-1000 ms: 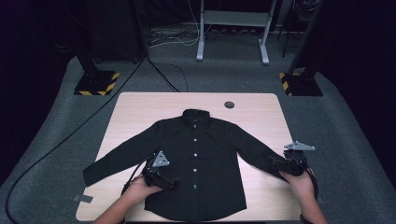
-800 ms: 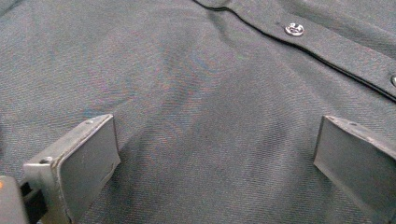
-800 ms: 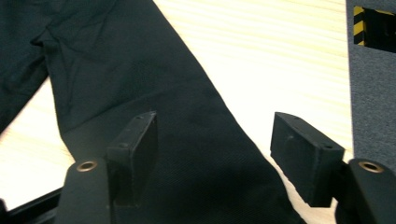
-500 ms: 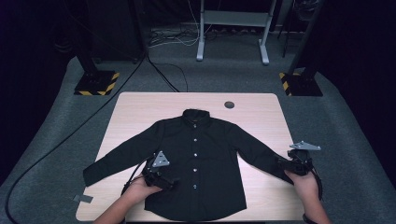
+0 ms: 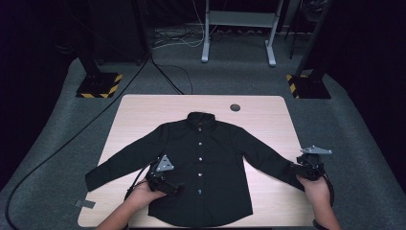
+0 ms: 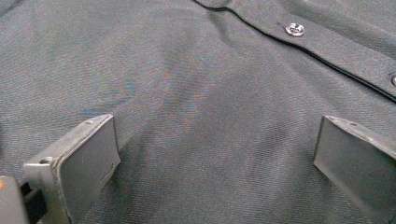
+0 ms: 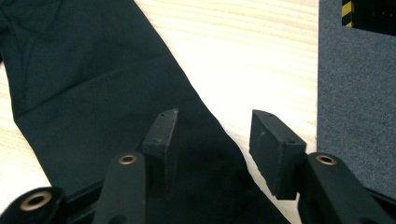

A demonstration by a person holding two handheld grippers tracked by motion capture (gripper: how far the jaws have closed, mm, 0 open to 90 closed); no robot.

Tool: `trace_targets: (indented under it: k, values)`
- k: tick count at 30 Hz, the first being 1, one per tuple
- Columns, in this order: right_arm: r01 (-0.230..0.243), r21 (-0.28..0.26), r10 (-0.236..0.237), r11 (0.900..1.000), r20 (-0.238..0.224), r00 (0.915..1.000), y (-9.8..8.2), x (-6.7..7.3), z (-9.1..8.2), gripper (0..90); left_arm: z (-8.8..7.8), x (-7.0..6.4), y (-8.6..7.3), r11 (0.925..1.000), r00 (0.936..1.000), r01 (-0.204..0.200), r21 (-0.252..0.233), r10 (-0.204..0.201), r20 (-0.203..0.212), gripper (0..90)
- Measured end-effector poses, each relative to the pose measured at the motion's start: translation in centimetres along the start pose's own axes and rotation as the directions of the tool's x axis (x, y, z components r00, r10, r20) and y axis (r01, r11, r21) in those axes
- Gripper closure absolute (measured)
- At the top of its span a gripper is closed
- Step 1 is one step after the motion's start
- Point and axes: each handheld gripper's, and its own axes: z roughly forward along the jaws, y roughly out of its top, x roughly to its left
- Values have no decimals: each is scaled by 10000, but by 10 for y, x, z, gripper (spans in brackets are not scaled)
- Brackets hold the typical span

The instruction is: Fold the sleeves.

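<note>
Your left hand-held gripper rests on the black shirt, which lies flat and buttoned in the middle of the desk; its own view shows the pads wide apart on the cloth, with a button beyond, detail the high view loses. Your right hand-held gripper sits at the sleeve's cuff end; its jaws have just been closing, half apart, one pad on the fabric, one over bare wood.
</note>
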Motion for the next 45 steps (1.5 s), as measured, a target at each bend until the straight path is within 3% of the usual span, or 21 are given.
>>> trace_targets:
  k: [20,37,45]
  values:
    - [2,629,13,9980,-235,9997,-9,-12,2,688,0,0,0,10000,10000,24,-13,-24,-13,0]
    - [-149,813,176,9966,-322,9993,-13,-20,7,691,0,0,0,10000,10000,24,-11,-24,-22,0]
    - [-252,827,299,9963,-565,9980,-13,-21,8,758,0,0,0,10000,10000,27,-12,-28,-21,0]
